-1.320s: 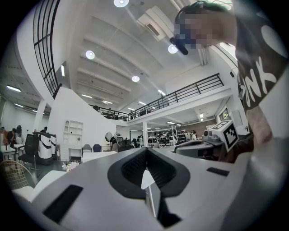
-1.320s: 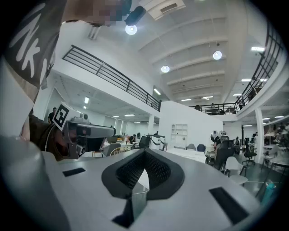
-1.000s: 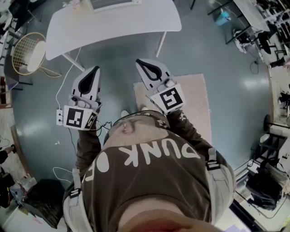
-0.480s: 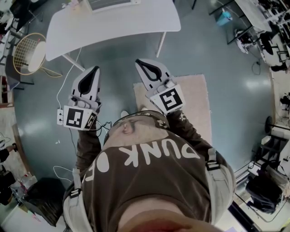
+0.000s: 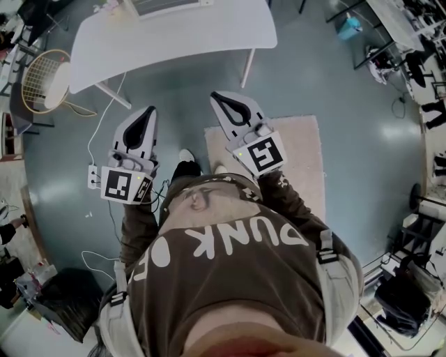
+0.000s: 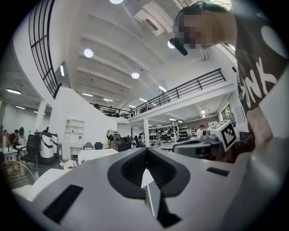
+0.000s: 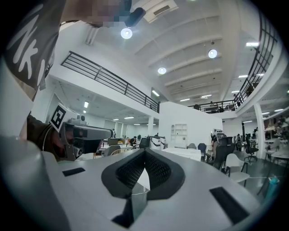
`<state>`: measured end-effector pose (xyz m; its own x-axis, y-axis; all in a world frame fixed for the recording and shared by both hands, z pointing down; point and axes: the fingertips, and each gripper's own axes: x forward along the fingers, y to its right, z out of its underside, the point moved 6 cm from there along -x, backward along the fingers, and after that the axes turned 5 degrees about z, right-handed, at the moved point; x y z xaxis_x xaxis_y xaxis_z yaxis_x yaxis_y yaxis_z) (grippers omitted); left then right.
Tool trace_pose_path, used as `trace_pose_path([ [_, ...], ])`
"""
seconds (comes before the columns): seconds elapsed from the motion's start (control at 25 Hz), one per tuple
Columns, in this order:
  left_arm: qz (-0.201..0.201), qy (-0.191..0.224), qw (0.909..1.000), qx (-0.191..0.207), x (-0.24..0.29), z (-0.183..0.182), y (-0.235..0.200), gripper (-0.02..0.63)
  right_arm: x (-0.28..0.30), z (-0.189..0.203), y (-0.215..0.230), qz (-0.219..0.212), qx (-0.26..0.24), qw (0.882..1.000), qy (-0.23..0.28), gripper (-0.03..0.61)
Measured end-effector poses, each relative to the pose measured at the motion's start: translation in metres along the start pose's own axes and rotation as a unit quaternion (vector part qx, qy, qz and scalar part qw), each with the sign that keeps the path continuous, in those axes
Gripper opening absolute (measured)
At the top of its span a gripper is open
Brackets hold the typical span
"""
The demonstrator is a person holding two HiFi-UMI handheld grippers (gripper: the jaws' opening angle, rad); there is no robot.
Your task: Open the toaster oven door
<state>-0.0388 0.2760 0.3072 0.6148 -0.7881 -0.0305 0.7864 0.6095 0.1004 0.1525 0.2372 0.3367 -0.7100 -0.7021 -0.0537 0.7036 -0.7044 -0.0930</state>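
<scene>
A pale boxy appliance [image 5: 171,5] stands at the far edge of the white table [image 5: 209,35], cut off by the frame; I cannot tell whether it is the toaster oven. I hold both grippers in front of my body, above the floor and well short of the table. The left gripper [image 5: 148,111] is shut with nothing in it, and its pads meet in the left gripper view [image 6: 145,170]. The right gripper [image 5: 217,95] is also shut and empty, its jaws closed together in the right gripper view [image 7: 143,168]. Both point level across a large hall.
A pink rug [image 5: 300,160] lies on the blue-grey floor under my feet. A woven round chair [image 5: 38,80] stands left of the table, and a white cable [image 5: 97,136] runs across the floor. A black bag [image 5: 59,300] lies at lower left. Desks and equipment [image 5: 411,63] line the right side.
A dark shoe has come into view between the grippers as the person steps forward. Both grippers stay shut and have shifted only slightly.
</scene>
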Motion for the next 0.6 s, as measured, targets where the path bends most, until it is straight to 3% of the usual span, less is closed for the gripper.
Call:
trace_pose_path([
  [0.28, 0.004, -0.001, 0.9999, -0.012, 0.024, 0.025, -0.051, 0.003, 0.049, 0.02, 0.021, 0.017, 0.002, 1.0, -0.014, 0.011],
  [0.6, 0.029, 0.018, 0.9991, -0.026, 0.085, 0.046, -0.169, 0.003, 0.167, 0.037, 0.068, 0.057, -0.004, 0.998, -0.039, 0.011],
])
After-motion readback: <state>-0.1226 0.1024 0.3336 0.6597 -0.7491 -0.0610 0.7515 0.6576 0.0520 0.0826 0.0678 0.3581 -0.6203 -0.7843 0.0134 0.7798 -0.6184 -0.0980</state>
